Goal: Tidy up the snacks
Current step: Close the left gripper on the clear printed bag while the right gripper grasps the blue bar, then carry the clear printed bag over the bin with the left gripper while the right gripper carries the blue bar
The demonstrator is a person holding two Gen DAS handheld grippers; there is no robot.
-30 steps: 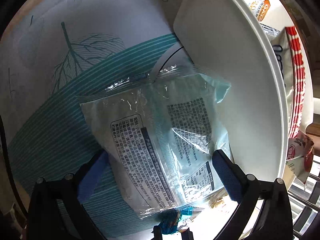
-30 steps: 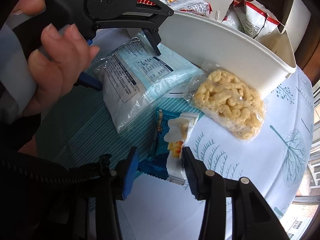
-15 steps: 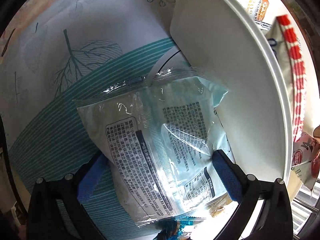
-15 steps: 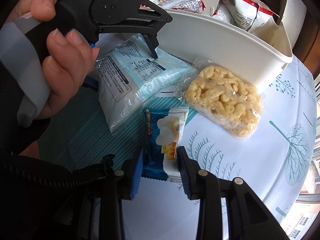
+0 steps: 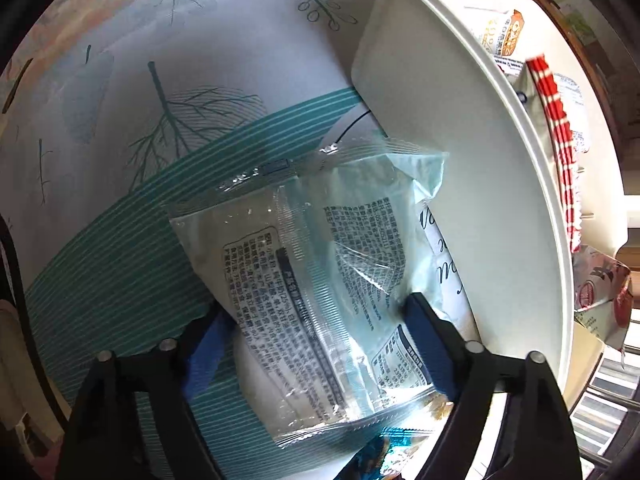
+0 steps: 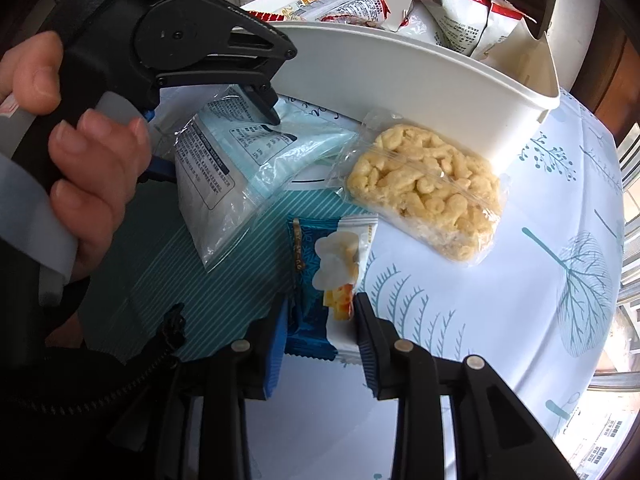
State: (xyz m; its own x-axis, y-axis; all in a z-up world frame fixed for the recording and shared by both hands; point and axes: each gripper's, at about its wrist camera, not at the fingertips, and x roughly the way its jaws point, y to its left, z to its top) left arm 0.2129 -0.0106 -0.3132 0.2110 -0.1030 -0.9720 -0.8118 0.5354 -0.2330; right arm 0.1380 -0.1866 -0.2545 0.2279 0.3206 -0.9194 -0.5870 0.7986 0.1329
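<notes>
A pale blue printed snack bag lies on the tablecloth against the white bin. My left gripper has its blue pads on both sides of the bag and is closing on it; the bag also shows in the right wrist view. My right gripper is shut on a small blue-and-white snack packet lying on the cloth. A clear bag of yellow puffs rests against the white bin.
The bin holds several red-and-white snack bags, also in the left wrist view. The round table has a white and teal leaf-print cloth. A window rail shows at the far right.
My right gripper's jaws have narrowed onto the blue-and-white packet. My left gripper's pads have moved in around the pale blue bag, which has shifted slightly.
</notes>
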